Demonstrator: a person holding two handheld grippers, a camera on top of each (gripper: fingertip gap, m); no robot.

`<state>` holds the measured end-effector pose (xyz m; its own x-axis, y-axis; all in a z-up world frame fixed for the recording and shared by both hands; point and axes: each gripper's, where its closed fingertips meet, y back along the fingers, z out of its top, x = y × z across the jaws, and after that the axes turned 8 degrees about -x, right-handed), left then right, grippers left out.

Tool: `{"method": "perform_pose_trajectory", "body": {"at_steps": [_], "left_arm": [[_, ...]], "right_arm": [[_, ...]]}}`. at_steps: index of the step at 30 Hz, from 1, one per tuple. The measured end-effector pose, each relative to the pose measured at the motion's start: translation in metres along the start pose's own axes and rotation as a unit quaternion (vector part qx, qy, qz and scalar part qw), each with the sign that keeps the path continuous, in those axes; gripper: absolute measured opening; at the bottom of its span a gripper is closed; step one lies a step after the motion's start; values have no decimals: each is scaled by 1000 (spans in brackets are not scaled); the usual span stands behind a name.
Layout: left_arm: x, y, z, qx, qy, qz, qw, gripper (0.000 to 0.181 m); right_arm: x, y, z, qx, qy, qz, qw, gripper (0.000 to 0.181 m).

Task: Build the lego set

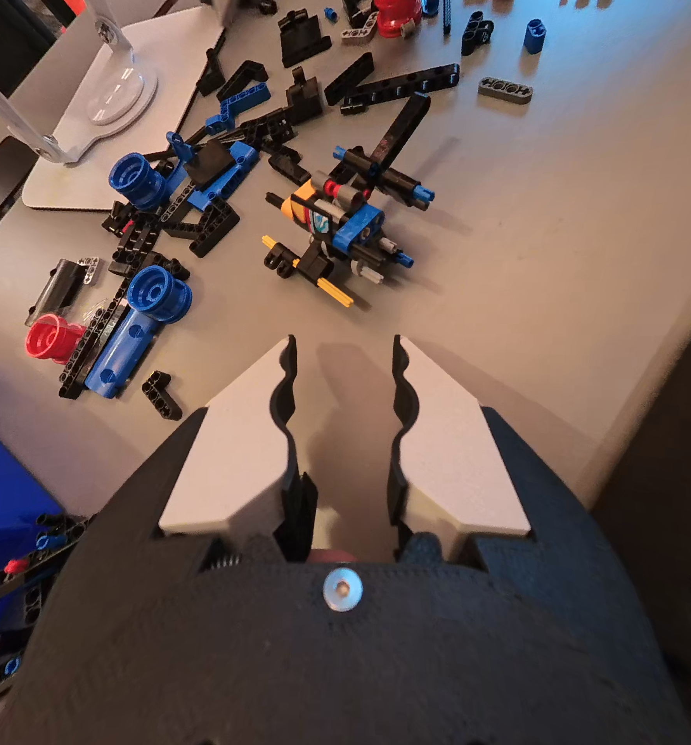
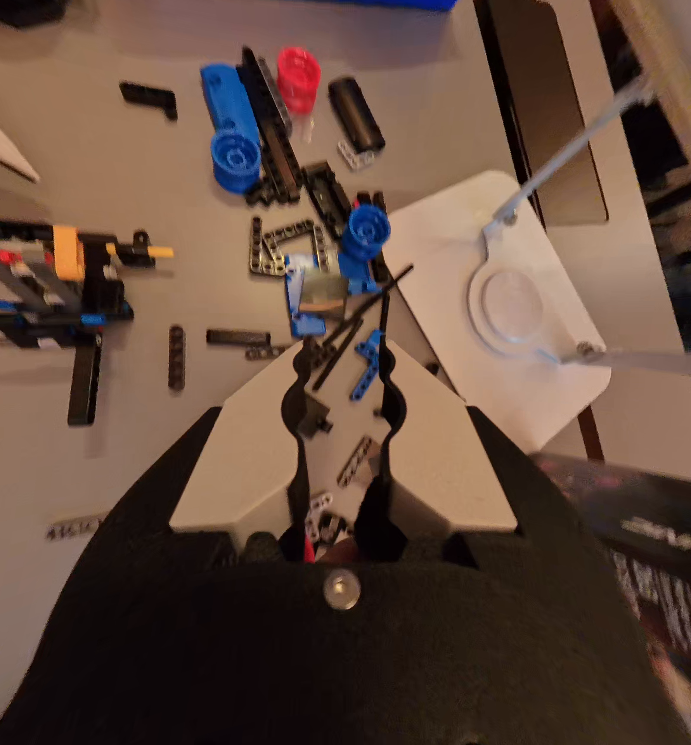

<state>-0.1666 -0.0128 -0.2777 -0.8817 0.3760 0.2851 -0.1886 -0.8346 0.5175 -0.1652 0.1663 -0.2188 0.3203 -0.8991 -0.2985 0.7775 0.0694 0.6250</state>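
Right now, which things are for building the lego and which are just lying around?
For the build:
half-built model
blue wheels
red wheel
black beams

Just lying about:
white stand base
blue bin
dark printed box

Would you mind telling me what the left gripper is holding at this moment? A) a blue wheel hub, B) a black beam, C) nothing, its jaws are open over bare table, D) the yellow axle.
C: in the left wrist view the left gripper is open with only bare table between its fingers, and the partly built model lies ahead of it, untouched.
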Motion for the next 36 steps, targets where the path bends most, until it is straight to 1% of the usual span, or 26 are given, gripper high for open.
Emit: {"method": "perform_pose_trajectory", "body": {"at_steps": [3, 6, 8, 11, 15, 16, 21, 24, 26, 28, 30, 31, 34, 36], "left_arm": [[1, 0, -1, 1, 2, 1, 1000, 45], [2, 1, -3, 1, 3, 4, 1000, 45], [3, 2, -2, 0, 4, 5, 1000, 45], [2, 2, -1, -1, -2, 3, 1000, 45], [-1, 0, -1, 3, -11, -1, 1000, 45], [-2, 0, -1, 3, -10, -2, 1000, 45], [1, 2, 3, -11, 5, 1, 1000, 47], [3, 3, 5, -16, 9, 3, 1000, 48], [5, 3, 9, -22, 4, 9, 1000, 48], [13, 6, 19, -39, -2, 29, 999, 49], [21, 11, 37, -68, -8, 47, 996, 49], [25, 14, 49, -87, -15, 57, 994, 49], [22, 22, 95, -150, -54, 54, 986, 45], [10, 21, 122, -177, -95, 36, 979, 42]], "right_arm": [[-5, -20, 9, 28, 39, 9, 999, 35], [-9, -21, 6, 57, 46, 27, 997, 36], [-2, -11, -5, 73, 18, 62, 995, 36], [11, 3, -27, 89, 4, 90, 992, 35], [34, -1, -49, 115, -7, 104, 988, 31], [38, -3, -52, 119, -13, 104, 987, 26], [44, -14, -57, 111, -54, 102, 987, 7], [45, -12, -54, 91, -67, 102, 988, 5], [48, -4, -48, 67, -82, 114, 988, 4], [51, 8, -35, 28, -101, 130, 986, 4], [60, 27, -15, -30, -118, 168, 978, 4], [65, 37, -5, -54, -127, 187, 973, 4], [91, 68, 26, -115, -119, 251, 954, 4], [108, 82, 41, -136, -100, 278, 946, 4]]}}
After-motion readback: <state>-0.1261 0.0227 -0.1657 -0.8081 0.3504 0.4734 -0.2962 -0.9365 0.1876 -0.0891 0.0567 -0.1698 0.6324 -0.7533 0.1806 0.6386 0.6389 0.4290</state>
